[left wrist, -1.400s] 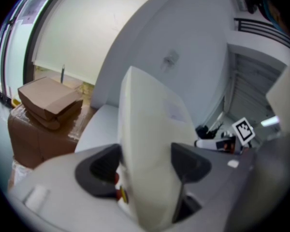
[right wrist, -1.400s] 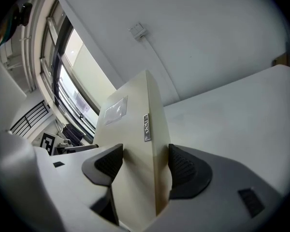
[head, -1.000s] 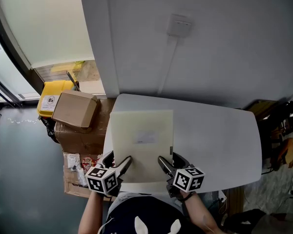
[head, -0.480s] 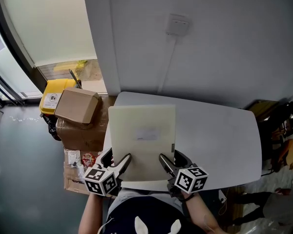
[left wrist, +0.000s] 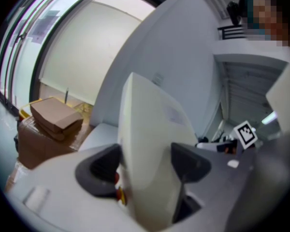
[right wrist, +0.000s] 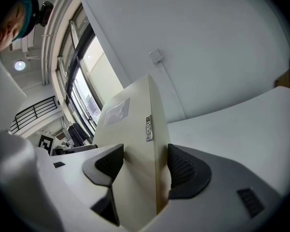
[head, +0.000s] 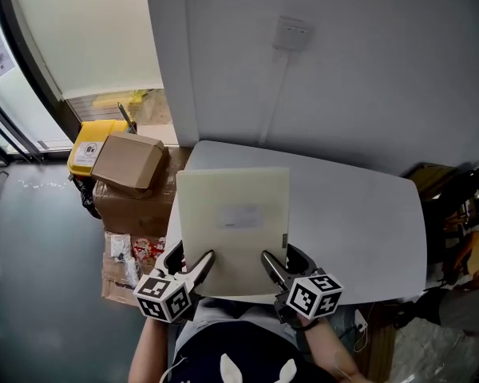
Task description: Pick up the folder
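Note:
A cream folder (head: pixel 233 226) with a pale label hangs lifted over the near part of the white table (head: pixel 359 222). My left gripper (head: pixel 190 266) is shut on its near left edge, and my right gripper (head: pixel 276 268) is shut on its near right edge. In the left gripper view the folder (left wrist: pixel 147 144) stands edge-on between the dark jaws of the left gripper (left wrist: pixel 144 166). In the right gripper view the folder (right wrist: pixel 135 144) sits clamped in the right gripper (right wrist: pixel 142 167), a small metal tag on its edge.
Cardboard boxes (head: pixel 128 166) and a yellow container (head: pixel 89 144) stand on the floor left of the table. A grey wall with a socket plate (head: pixel 293 33) and cable rises behind the table. Dark clutter (head: pixel 455 206) lies at the right.
Both grippers have kept their hold on the folder. It sits slightly higher and larger in the head view, and the view has shifted a little.

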Available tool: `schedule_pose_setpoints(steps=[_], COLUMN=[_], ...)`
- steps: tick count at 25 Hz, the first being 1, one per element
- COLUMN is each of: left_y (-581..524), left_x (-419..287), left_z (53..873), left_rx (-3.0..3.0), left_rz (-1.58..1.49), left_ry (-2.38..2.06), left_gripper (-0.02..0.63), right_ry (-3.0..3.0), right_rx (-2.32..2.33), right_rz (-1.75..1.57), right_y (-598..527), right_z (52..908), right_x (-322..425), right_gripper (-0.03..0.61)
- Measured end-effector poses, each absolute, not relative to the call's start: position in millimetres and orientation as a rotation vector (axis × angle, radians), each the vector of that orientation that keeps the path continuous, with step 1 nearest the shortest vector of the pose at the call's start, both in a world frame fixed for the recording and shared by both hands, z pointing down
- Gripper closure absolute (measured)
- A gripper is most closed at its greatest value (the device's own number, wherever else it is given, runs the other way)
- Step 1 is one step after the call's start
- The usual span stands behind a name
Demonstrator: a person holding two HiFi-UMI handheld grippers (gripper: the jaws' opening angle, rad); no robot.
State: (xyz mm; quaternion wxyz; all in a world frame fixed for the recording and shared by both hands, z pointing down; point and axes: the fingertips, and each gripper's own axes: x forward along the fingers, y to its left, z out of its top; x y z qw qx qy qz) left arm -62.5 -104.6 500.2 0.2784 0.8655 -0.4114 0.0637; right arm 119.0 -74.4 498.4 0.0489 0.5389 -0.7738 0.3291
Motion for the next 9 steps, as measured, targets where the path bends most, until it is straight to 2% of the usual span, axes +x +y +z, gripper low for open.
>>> schedule_pose_setpoints(steps=[9], left_y=[-72.8], left_x=[-65.9], left_z=[499.8], left_rx=[2.288], left_rz=[0.173], left_ry=[-1.129], left_gripper=[0.287], right_ry=[-2.352], right_rx=[1.601], right_rz=[1.017], right_y=[-45.8], right_z=[497.5], right_x=[116.3], right_gripper=[0.29])
